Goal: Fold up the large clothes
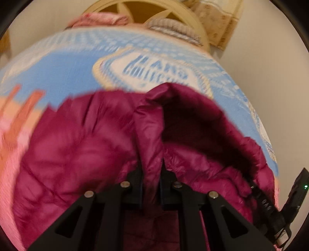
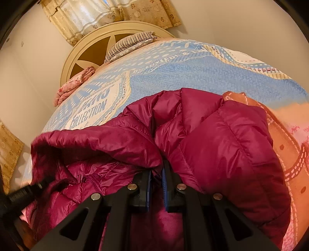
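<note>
A magenta quilted puffer jacket (image 1: 81,146) lies bunched on a bed with a blue, white and orange printed cover (image 1: 63,71). My left gripper (image 1: 151,173) is shut on a fold of the jacket's fabric, near its hood opening (image 1: 193,131). The left wrist view is blurred. In the right wrist view the same jacket (image 2: 222,146) fills the lower half, and my right gripper (image 2: 156,173) is shut on a pinch of its fabric. The hood (image 2: 58,146) lies at the left there. The left gripper's body (image 2: 23,191) shows at the lower left.
A cream round headboard (image 2: 81,50) stands at the bed's far end, with a striped pillow (image 2: 127,46) and a folded pink floral blanket (image 2: 73,85) before it. Gold patterned curtains (image 2: 108,13) hang behind. Pale walls flank the bed (image 2: 29,77).
</note>
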Demonstrator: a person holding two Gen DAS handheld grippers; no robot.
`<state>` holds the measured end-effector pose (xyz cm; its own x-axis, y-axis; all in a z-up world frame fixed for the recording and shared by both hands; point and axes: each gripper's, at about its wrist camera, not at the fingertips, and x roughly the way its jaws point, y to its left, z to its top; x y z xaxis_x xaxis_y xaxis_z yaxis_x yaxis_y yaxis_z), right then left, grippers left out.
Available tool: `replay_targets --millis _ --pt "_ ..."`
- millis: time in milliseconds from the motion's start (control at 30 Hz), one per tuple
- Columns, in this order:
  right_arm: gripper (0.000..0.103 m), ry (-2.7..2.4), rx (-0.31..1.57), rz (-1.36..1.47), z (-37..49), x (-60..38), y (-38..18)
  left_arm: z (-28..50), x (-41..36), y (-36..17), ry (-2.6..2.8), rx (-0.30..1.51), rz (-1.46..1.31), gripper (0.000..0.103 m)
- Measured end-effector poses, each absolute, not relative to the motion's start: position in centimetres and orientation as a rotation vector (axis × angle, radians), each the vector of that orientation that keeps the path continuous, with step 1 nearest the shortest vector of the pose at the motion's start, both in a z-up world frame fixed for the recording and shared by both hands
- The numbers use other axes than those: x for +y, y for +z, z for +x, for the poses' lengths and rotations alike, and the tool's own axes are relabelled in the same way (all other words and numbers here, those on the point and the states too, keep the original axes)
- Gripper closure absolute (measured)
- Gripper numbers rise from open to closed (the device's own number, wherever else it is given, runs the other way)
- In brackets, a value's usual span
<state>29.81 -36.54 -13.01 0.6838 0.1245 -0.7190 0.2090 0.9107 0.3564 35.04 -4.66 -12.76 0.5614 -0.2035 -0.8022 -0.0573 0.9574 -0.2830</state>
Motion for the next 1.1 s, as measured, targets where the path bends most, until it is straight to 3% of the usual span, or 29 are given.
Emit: replay_targets --millis 33,333,500,633,867,900,1000,1067,1100 --pt "0.094 -0.049 0.823 0.437 29.8 -36.6 -13.0 35.0 -4.6 -13.1 -0.078 0.971 -0.29 0.085" --pt "0.091 -0.009 0.868 0.479 29.9 -37.2 -11.8 34.5 -4.0 -14.7 -0.087 0.871 -0.305 0.085" --pt "0.091 -0.083 0.548 0.491 25.5 -38.5 -3.6 34.8 -4.0 -14.7 -0.094 0.862 -0.319 0.085" --pt "0.091 -0.022 0.642 0.359 30.1 -35.0 -2.2 34.8 -4.2 -14.7 -0.089 0.86 -0.307 0.085" --pt "0.091 0.032 0.91 0.274 35.7 -31.1 -9.7 34.2 -4.1 -13.1 -0.13 0.911 -0.244 0.084" --pt "0.091 0.046 0.929 0.268 35.5 -31.2 -11.3 33.7 -4.1 -12.0 -0.145 0.897 -0.214 0.082" --pt "0.091 0.092 0.87 0.31 34.3 -32.1 -12.5 32.0 -3.4 -8.5 -0.138 0.8 -0.184 0.064" --pt "0.091 0.097 0.867 0.333 34.2 -32.4 -12.6 32.2 -3.3 -5.9 -0.124 0.739 -0.183 0.047" --pt "0.091 0.094 0.864 0.324 34.1 -32.2 -12.6 32.8 -3.6 -5.0 -0.115 0.726 -0.172 0.045"
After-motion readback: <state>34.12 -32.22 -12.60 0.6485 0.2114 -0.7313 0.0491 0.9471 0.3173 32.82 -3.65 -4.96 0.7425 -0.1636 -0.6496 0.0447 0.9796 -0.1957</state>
